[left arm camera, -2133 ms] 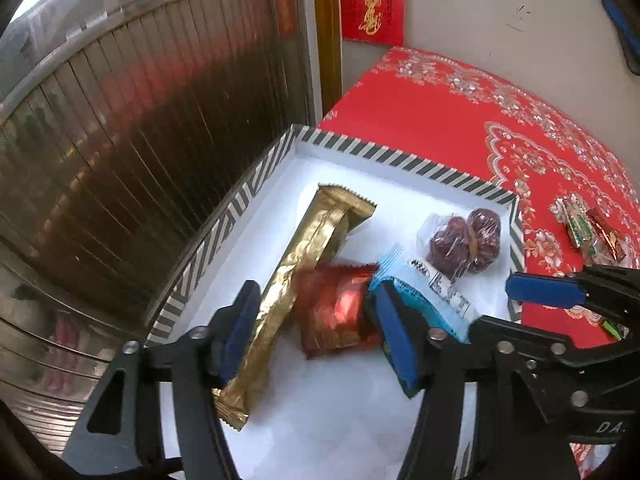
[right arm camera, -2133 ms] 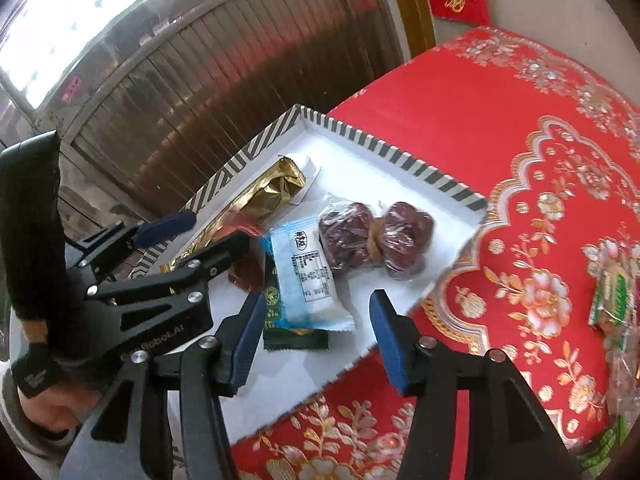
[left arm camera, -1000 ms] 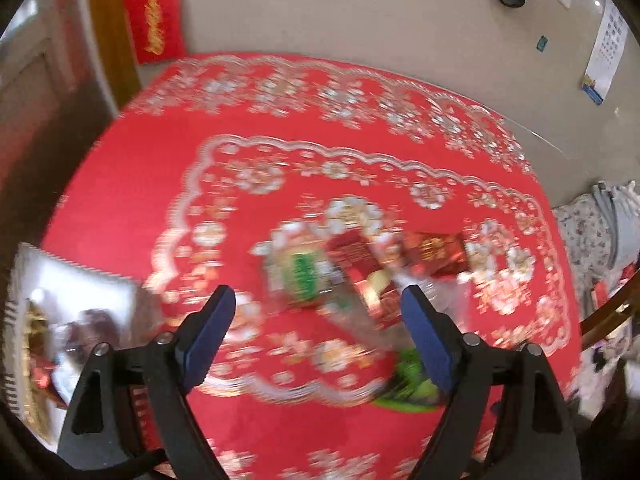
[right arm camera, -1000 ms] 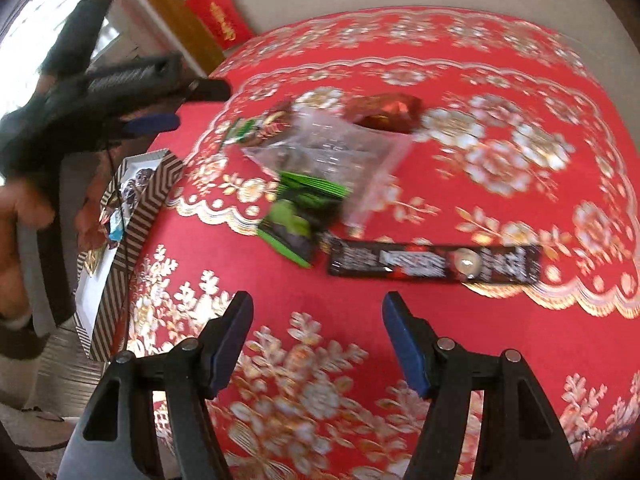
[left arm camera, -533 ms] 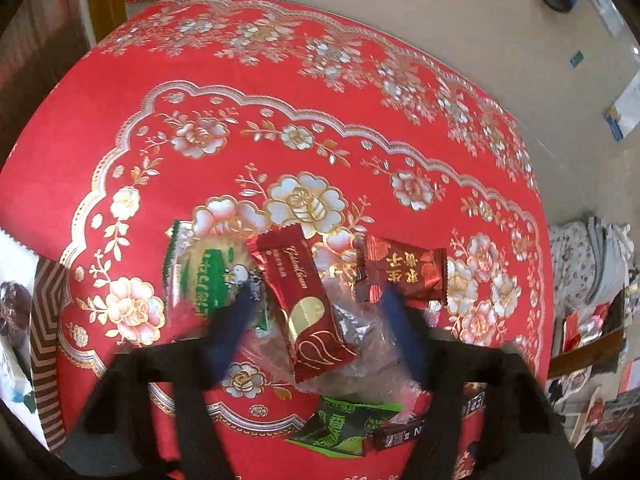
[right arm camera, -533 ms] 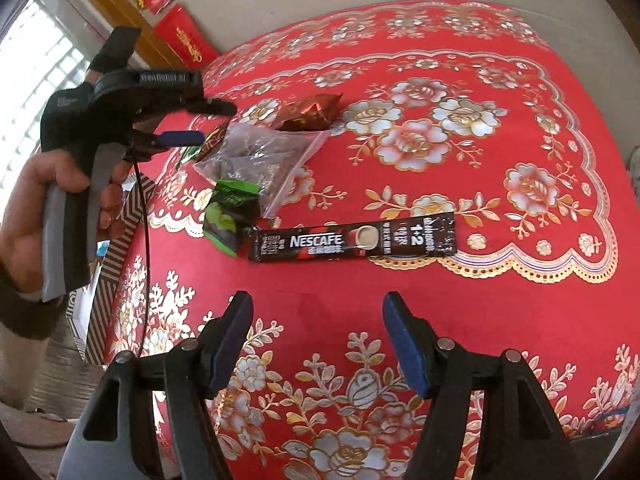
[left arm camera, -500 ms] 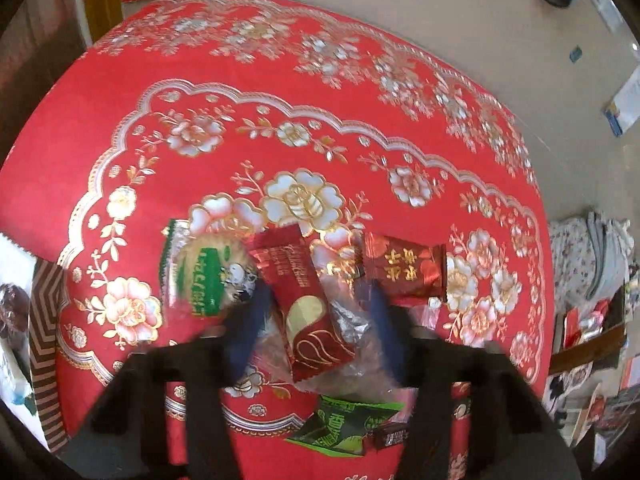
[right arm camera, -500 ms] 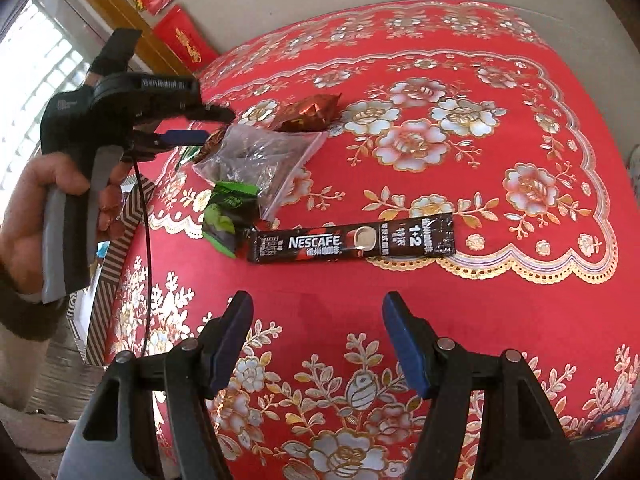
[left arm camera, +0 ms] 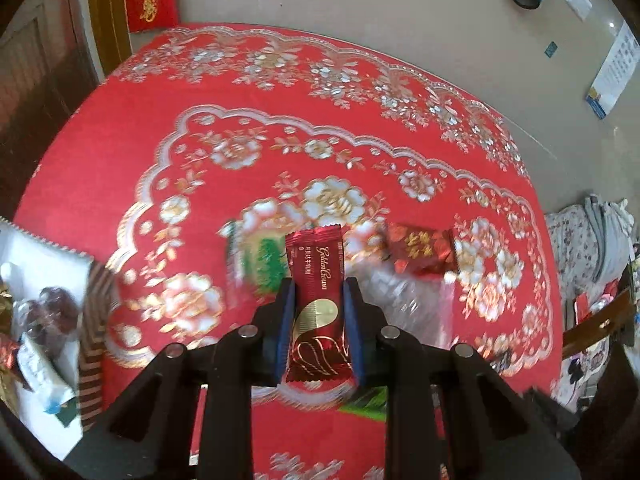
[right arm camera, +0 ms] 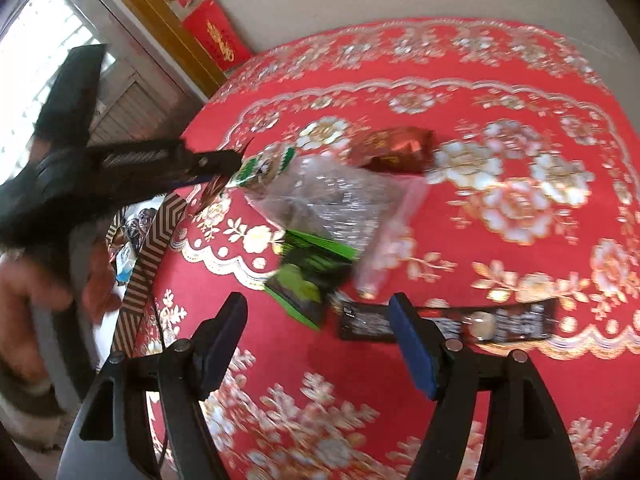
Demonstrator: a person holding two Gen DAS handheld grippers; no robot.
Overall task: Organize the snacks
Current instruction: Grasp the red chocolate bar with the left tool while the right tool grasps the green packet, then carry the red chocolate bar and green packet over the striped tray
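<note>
My left gripper [left arm camera: 318, 286] is shut on a dark red Golden Crown snack packet [left arm camera: 318, 308] and holds it above the red tablecloth; it also shows in the right wrist view [right arm camera: 224, 166]. Below it lie a green-and-white packet [left arm camera: 262, 264], a red-gold packet [left arm camera: 422, 250] and a clear plastic bag [right arm camera: 324, 200]. My right gripper [right arm camera: 318, 308] is open and empty, above a green packet [right arm camera: 310, 276] and a dark Nescafe stick [right arm camera: 500, 320]. The striped white tray [left arm camera: 94, 320] with several snacks sits at the left.
The round table [left arm camera: 120, 128] has a red floral cloth. A wall and door frame [left arm camera: 104, 20] stand behind it. Clothes and a chair [left arm camera: 592, 320] are at the right. The tray also shows in the right wrist view [right arm camera: 154, 240], at the table's left edge.
My left gripper swung from the tray to the snack pile and closed on the dark red packet, lifting it. My right gripper moved closer to the green packet and the Nescafe stick.
</note>
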